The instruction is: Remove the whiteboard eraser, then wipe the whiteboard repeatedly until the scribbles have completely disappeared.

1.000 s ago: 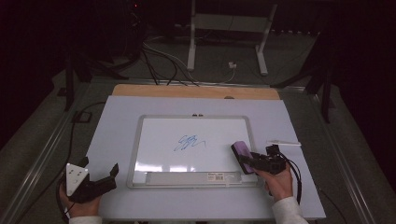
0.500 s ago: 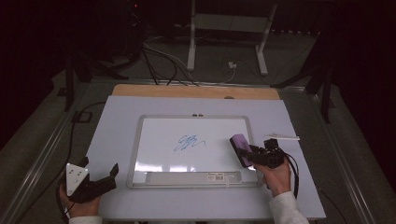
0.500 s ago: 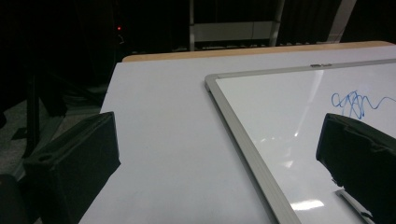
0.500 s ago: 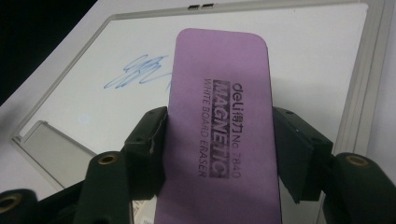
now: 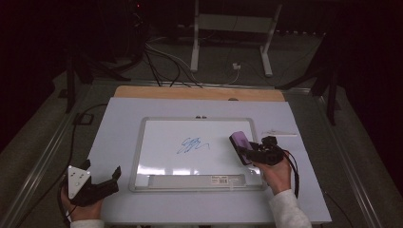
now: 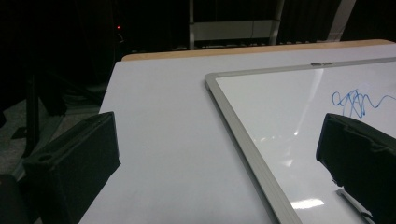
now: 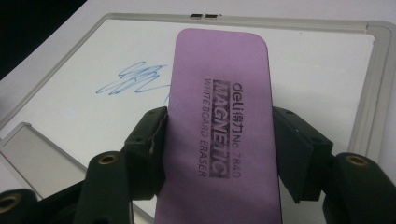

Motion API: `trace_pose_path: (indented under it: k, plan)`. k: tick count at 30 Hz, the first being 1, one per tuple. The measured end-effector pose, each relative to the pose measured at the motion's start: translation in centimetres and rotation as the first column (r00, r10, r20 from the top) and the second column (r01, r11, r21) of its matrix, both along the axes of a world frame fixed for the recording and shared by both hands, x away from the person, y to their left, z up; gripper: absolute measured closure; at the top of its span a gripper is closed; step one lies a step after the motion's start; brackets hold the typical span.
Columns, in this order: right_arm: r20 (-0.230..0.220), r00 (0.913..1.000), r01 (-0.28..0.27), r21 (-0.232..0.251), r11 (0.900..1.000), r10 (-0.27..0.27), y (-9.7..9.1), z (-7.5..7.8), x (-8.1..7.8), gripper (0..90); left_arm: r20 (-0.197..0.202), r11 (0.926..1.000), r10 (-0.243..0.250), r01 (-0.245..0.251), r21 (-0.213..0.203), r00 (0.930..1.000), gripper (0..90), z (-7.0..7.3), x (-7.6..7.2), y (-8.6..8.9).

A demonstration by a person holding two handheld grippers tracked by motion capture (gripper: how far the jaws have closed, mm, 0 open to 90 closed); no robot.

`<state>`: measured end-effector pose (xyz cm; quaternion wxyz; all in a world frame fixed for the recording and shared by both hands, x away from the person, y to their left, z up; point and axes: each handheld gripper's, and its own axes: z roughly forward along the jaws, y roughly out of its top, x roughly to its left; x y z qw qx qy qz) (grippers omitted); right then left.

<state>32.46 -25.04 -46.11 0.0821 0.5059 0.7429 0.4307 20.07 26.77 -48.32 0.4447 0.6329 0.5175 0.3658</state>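
Observation:
A framed whiteboard (image 5: 138, 156) lies flat on the white tabletop, with a blue scribble (image 5: 191, 145) near its middle. My right gripper (image 5: 248, 148) is shut on a purple magnetic whiteboard eraser (image 5: 239, 144), held above the board's right side, right of the scribble. In the right gripper view the eraser (image 7: 219, 126) is clamped between both jaws, with the scribble (image 7: 135, 79) beyond it at the left. My left gripper (image 5: 102, 183) rests at the table's front left corner, jaws apart with nothing between them. In the left gripper view the board's frame (image 6: 243, 135) and scribble (image 6: 357, 100) lie ahead.
A marker (image 5: 280, 133) lies on the table just right of the whiteboard's top right corner. A wooden strip (image 5: 199, 93) runs along the table's far edge. Cables and a metal stand (image 5: 228, 28) sit on the dark floor behind.
My right gripper has carried the eraser up off the board's lower right and a little farther in over the board. The left gripper has stayed put.

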Motion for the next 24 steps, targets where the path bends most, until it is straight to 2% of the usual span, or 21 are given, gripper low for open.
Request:
trace_pose_path:
  k: [8,24]
  plan:
    - [0.019,0.9995,-0.026,-0.023,0.9994,0.026,1.2,0.3,0.4,40.3,0.001,1.0,-0.003,0.003,0.003,1.0,0.2,0.0,0.0,0.0]
    - [0.044,0.9969,-0.062,-0.073,0.9955,0.065,3.3,-0.1,1.2,40.2,-0.005,1.0,-0.001,0.001,0.002,1.0,0.2,0.0,0.1,0.0]
